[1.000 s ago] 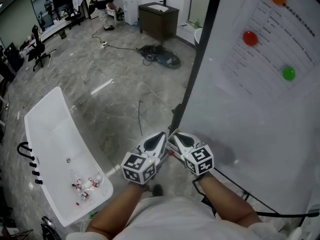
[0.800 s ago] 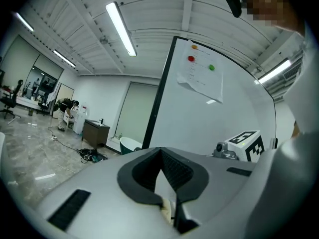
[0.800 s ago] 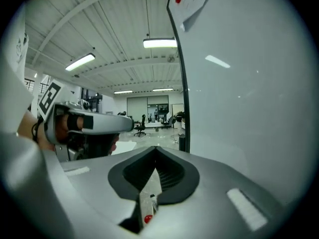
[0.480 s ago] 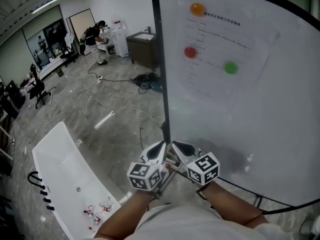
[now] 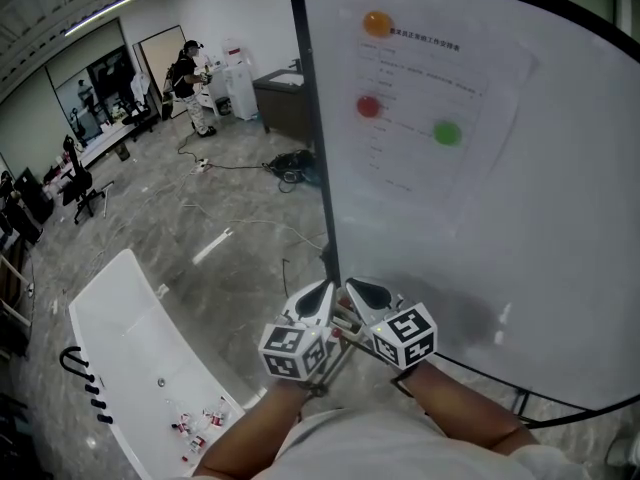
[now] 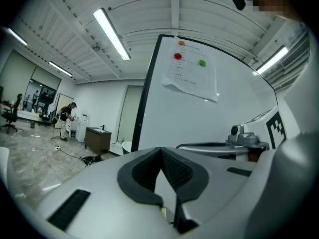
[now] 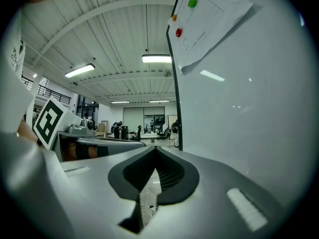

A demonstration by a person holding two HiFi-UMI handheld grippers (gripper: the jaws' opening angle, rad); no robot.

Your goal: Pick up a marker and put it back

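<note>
No marker shows clearly. Several small red-and-white items [image 5: 200, 430] lie on the long white table [image 5: 120, 318] at lower left; they are too small to tell what they are. My left gripper [image 5: 318, 298] and right gripper [image 5: 357, 293] are held side by side close to my body, in front of the whiteboard's [image 5: 520, 228] lower left corner. In the left gripper view the left gripper's [image 6: 160, 151] jaws meet with nothing between them. In the right gripper view the right gripper's [image 7: 155, 151] jaws are likewise shut and empty.
A paper sheet [image 5: 430, 98] hangs on the whiteboard under orange [image 5: 377, 22], red [image 5: 368, 106] and green [image 5: 446, 132] magnets. Cables [image 5: 290, 168] lie on the grey floor near a dark cabinet [image 5: 285, 93]. A person [image 5: 190, 68] stands far back.
The head view has lifted from the floor toward the whiteboard, which now fills the right side. Both grippers stay together in front of my body.
</note>
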